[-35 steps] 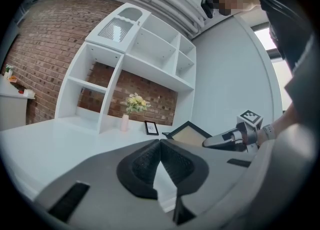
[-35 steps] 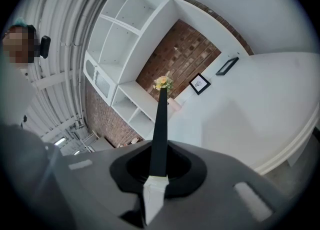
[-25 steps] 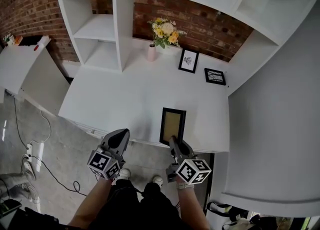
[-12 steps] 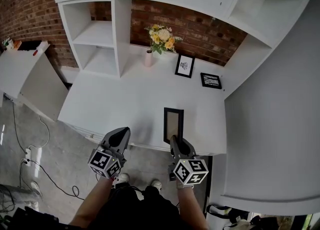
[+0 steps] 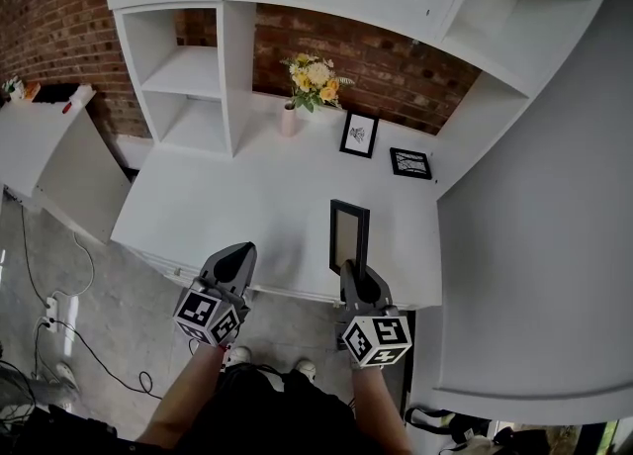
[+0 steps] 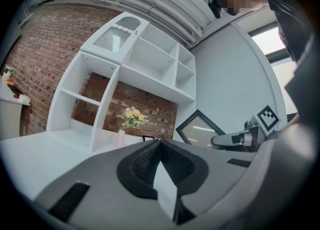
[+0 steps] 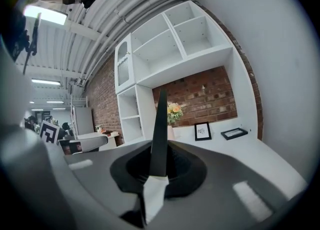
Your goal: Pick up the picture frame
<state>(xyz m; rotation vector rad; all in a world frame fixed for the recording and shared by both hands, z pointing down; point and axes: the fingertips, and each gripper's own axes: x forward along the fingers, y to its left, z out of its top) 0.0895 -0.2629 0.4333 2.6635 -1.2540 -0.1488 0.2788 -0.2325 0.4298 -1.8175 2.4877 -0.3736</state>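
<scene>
The black picture frame (image 5: pixel 349 235) with a pale beige panel is off the white desk (image 5: pixel 227 196), standing nearly upright above its front edge. My right gripper (image 5: pixel 349 271) is shut on the frame's lower edge. In the right gripper view the frame (image 7: pixel 160 129) shows edge-on as a thin dark blade between the pads. From the left gripper view the frame (image 6: pixel 199 127) appears tilted at the right, with the right gripper (image 6: pixel 235 139) beneath it. My left gripper (image 5: pixel 237 257) hangs left of the frame at the desk's front edge, shut, with nothing between its fingers.
At the back of the desk stand a pink vase of yellow flowers (image 5: pixel 315 82), a small upright framed print (image 5: pixel 359 134) and a small frame lying flat (image 5: pixel 410 162). White shelves (image 5: pixel 188 67) rise at the left, a white wall panel (image 5: pixel 534 245) at the right.
The frame lay flat near the desk's front edge; now it is lifted and tipped nearly upright in the right gripper. Both grippers have risen a little.
</scene>
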